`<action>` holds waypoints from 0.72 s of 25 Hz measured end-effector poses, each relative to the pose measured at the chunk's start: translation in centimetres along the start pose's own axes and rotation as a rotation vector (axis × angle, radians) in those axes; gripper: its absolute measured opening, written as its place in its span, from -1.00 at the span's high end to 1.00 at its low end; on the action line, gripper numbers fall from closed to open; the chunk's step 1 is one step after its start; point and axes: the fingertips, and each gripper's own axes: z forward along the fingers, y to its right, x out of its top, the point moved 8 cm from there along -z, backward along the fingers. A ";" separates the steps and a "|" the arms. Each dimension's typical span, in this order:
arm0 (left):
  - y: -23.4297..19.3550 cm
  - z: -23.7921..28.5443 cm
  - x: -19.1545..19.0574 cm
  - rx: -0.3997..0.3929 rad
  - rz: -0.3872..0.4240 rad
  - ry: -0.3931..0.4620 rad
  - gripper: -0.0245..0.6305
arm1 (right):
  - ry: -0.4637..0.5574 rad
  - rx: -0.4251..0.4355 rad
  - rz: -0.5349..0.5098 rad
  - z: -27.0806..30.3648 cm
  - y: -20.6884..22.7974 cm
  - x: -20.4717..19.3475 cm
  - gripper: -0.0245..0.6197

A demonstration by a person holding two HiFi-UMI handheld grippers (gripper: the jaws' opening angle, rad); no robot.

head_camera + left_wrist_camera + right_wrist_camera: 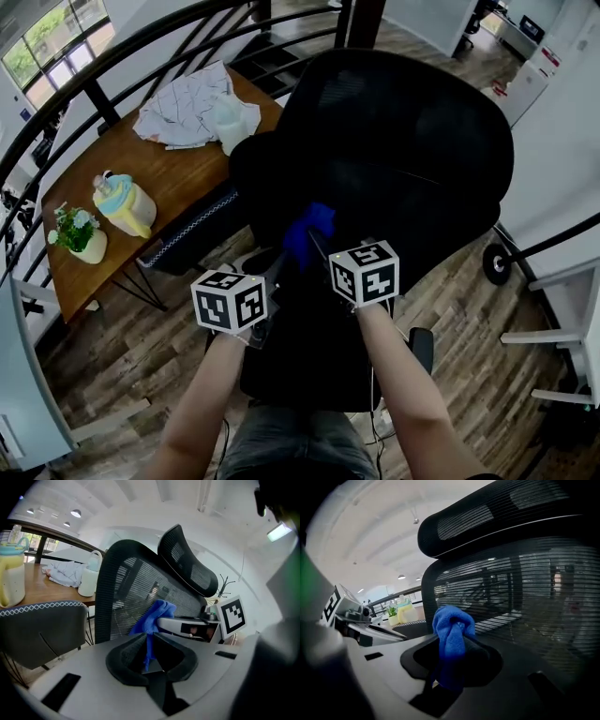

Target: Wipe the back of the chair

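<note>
A black mesh office chair (403,141) stands with its back toward me, headrest (187,564) on top. A bunched blue cloth (311,228) hangs just in front of the backrest's lower left part. My right gripper (317,242) is shut on the cloth's bunch (451,630), close to the mesh (525,597). Coming in from the left, my left gripper (281,265) has its jaws pinched on a thin hanging strand of the same cloth (149,648). In the left gripper view, the right gripper's marker cube (233,614) shows beside the cloth.
A wooden table (178,159) at the left carries a yellow jug (125,204), a potted plant (80,239), a white jug (234,122) and a crumpled white cloth (183,108). A dark chair (192,230) is tucked under it. A curved black railing (112,66) runs behind. White furniture (562,281) stands at the right.
</note>
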 end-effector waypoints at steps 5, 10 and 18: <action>2.2 2.2 -0.4 -0.047 0.021 -0.037 0.77 | 0.004 -0.040 0.023 -2.5 2.3 -0.8 0.52; 4.6 4.5 -1.0 -0.097 0.047 -0.077 0.77 | 0.007 -0.080 0.043 -5.0 4.6 -1.8 0.52; 8.4 7.8 -1.1 -0.166 0.081 -0.105 0.77 | 0.010 -0.157 0.078 -9.3 8.5 -3.5 0.52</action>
